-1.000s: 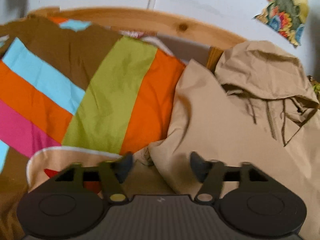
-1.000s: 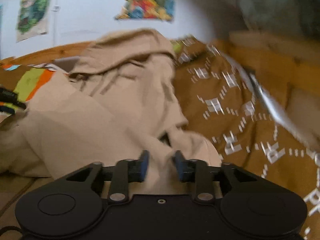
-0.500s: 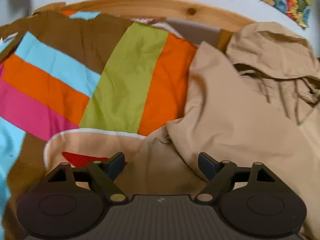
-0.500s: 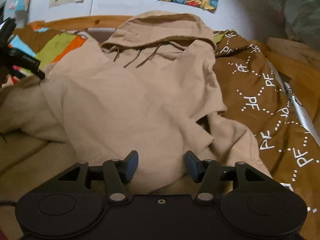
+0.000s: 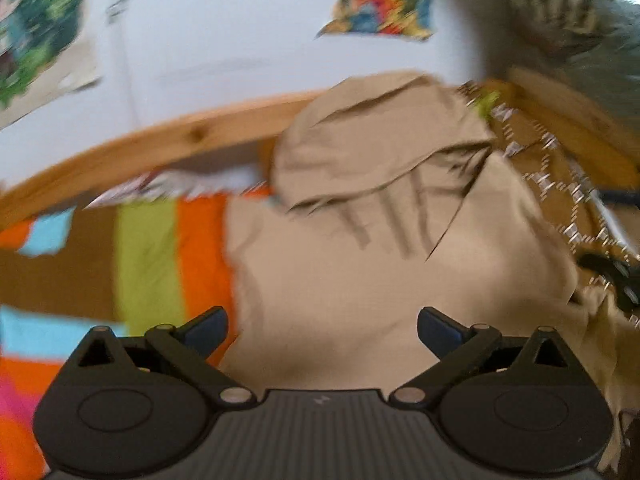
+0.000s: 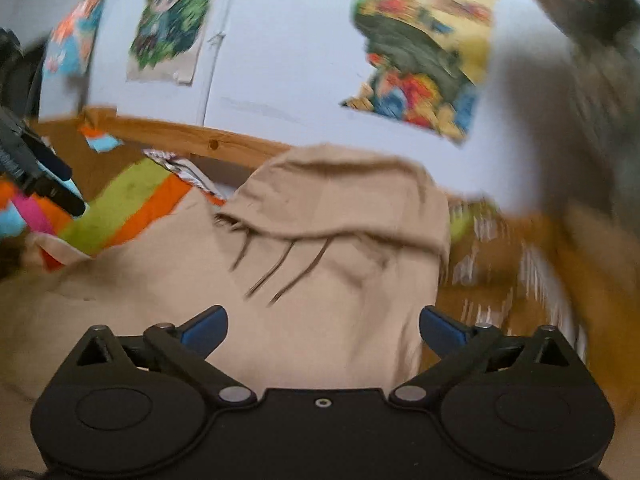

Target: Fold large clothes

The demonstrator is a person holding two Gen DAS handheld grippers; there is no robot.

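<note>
Beige cotton hooded sweatshirt (image 6: 320,240) spread hood-far across striped multicoloured bedspread (image 5: 144,248), sides seemingly folded in; left gripper (image 5: 322,326) and right gripper (image 6: 323,326) gaping, empty; further folds likely remaining

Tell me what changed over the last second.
The right gripper let go of the beige hoodie: its jaws went from nearly shut to wide apart. The left gripper opened wider too. Both lifted back. The hoodie stayed on the bed, hood toward the wall.

A wooden-framed bed (image 5: 192,140) is covered by a striped multicolour sheet (image 5: 148,248) — a beige hoodie (image 5: 360,248) is spread over it, beside a brown patterned cloth (image 6: 500,280).
</note>
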